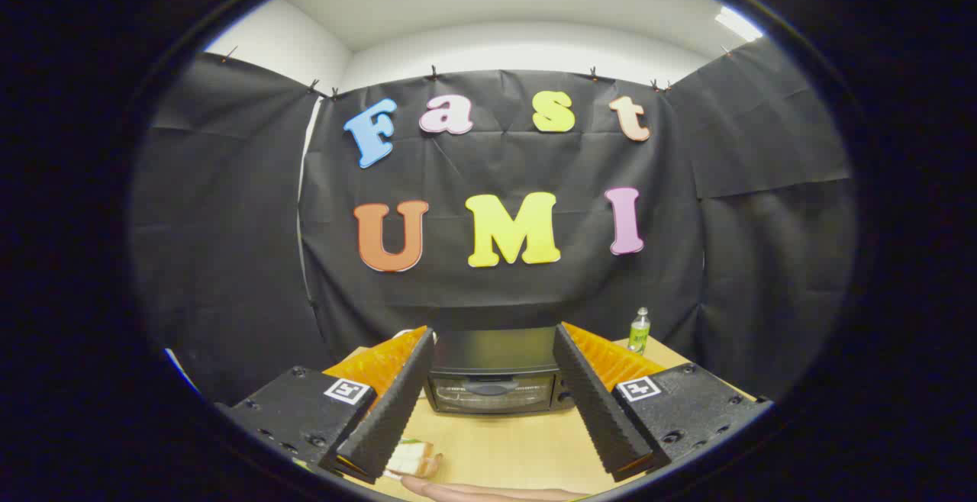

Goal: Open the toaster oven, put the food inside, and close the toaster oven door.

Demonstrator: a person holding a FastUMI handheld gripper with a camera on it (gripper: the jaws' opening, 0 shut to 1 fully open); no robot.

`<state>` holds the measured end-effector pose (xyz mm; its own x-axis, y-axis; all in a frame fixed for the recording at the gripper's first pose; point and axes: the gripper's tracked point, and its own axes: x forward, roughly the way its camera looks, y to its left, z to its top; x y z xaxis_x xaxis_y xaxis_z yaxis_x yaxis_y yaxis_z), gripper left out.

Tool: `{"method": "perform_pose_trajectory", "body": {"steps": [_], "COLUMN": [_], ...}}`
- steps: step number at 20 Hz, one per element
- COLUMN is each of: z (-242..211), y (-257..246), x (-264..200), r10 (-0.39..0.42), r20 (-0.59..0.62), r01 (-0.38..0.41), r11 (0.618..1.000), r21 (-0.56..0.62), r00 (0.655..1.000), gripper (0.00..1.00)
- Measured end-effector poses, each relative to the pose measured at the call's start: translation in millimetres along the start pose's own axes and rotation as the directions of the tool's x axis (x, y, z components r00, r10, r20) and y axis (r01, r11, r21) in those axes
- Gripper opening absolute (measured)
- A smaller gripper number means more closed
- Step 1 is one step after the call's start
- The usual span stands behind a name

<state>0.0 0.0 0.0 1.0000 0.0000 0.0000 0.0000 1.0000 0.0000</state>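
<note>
Gripper (492, 353) with jaws spread wide, holding nothing. Toaster oven (494, 380), door closed, stands on the wooden table (504, 445) beyond and between the jaws. Food (412, 458) lies beside the left finger's base; green bottle (640, 330) beyond the right finger.

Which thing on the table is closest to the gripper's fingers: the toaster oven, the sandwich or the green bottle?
The sandwich. It lies right beside one finger of the open gripper, while the toaster oven sits beyond the fingers and the green bottle stands farther back.
</note>
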Motion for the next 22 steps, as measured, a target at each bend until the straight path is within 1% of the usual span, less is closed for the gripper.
{"method": "perform_pose_trajectory", "body": {"steps": [3,5,10,15,18,19,22], "z": [1.2,1.9,-0.3,-5.9,-15.8,-18.4,-37.8], "y": [-0.2,-2.5,-2.7,-5.9,-15.5,-15.1,-12.1], "x": [-4.7,-7.8,-8.2,-5.2,17.4,37.7,78.8], "r10": [-0.004,-0.026,-0.028,-0.065,-0.097,-0.100,-0.099], "r20": [0.009,0.027,0.039,0.038,0.021,0.004,-0.035], "r01": [0.004,0.027,0.029,0.066,0.097,0.100,0.097], "r11": [1.000,0.999,0.999,0.998,0.995,0.994,0.994], "r21": [-0.020,-0.036,-0.032,-0.021,-0.026,-0.030,-0.049], "r00": [1.000,0.999,0.999,0.997,0.995,0.995,0.994], "gripper": [1.00,1.00,1.00,1.00,1.00,1.00,1.00]}}
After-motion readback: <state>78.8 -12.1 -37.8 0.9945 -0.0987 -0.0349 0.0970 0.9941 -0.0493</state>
